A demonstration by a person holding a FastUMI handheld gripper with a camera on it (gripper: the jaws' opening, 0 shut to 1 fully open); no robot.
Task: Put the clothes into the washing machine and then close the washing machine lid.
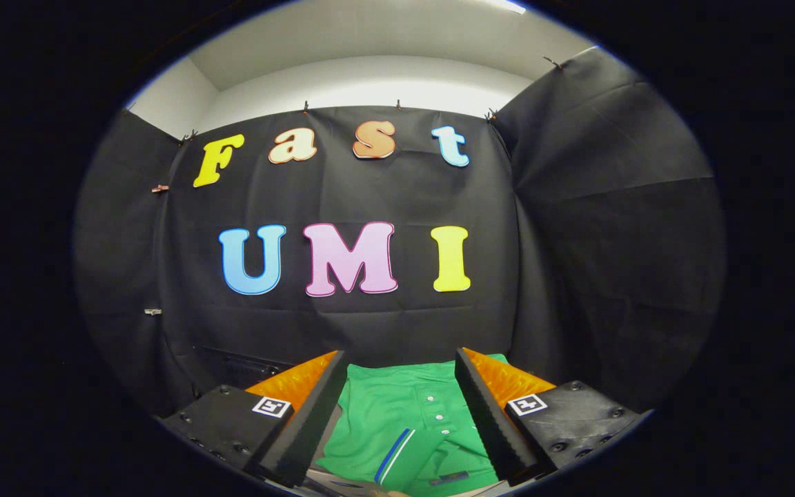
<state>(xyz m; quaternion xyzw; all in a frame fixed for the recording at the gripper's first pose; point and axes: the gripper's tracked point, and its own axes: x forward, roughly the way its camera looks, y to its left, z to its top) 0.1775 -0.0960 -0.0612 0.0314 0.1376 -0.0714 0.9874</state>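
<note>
gripper (pixel 401 362): fingers spread wide, they hold nothing | green garment (pixel 404 421): lies between the two fingers and below them, with a row of small snaps and a blue-white stripe, folded, not touched by either finger | beyond the fingers: black cloth wall (pixel 384 324)

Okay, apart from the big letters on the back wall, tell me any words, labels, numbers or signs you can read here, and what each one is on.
Green garment, seen between the open fingers of the gripper: a small dark tag near its lower hem, too small and blurred to read.
Gripper: a square black-and-white marker on each side of its body, a coded pattern, not words.
No other readable text.
</note>
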